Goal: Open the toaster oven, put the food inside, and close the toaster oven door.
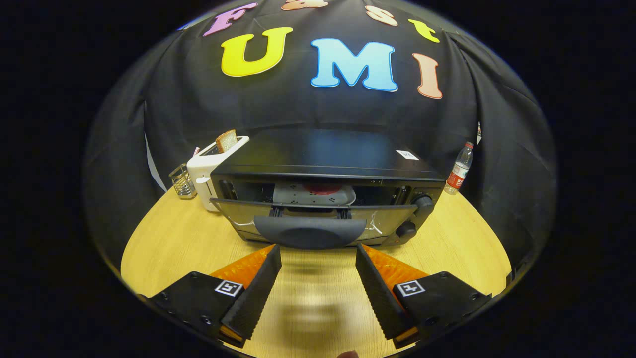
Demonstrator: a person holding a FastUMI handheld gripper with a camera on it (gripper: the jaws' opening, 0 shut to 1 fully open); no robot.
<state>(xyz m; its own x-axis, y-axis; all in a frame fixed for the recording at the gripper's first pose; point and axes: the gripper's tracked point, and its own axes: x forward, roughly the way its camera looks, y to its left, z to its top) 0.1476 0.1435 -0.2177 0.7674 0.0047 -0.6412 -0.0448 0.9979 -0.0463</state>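
Tool point(318, 258) agape, empty; toaster oven point(325, 199) just ahead (door ajar).

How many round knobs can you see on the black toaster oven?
2. The upper black round knob sits at the black toaster oven's right end beside the half-open door; the lower black round knob is just below it. The door might hide more. The gripper is open.

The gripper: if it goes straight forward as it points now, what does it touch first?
Most likely the door handle of the toaster oven, just ahead of the open gripper; the door is partly open, and depth is uncertain.
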